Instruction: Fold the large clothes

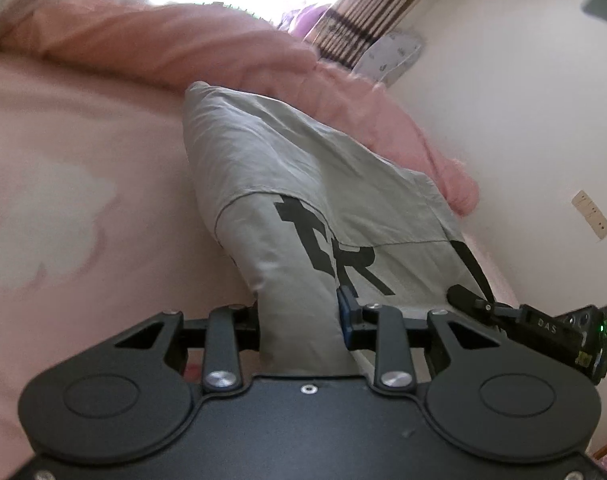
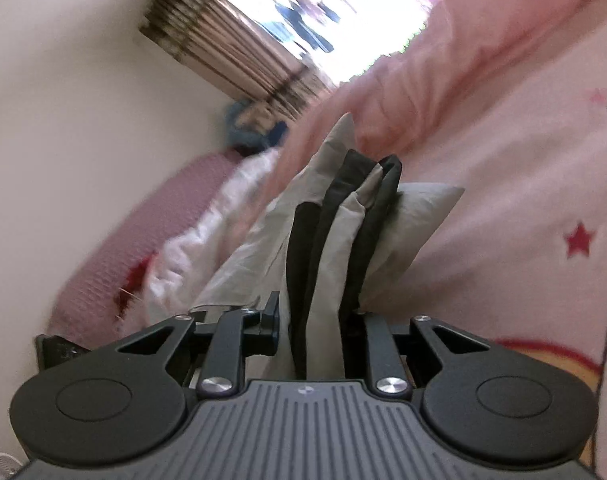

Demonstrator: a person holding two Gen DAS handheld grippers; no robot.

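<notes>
1. While both clamp cloth, the left gripper point(image 1: 303, 326) pinches the grey garment point(image 1: 303, 184), and the right gripper point(image 2: 315, 330) pinches its bunched edge.
2. The garment runs straight ahead of each gripper over the pink bed point(image 1: 83, 128), neither hand nearer.

Grey shirt point(image 1: 287, 184) showing matt, creased woven cloth; left gripper point(image 1: 303, 328) showing matt black plastic, shiny metal screws.
</notes>
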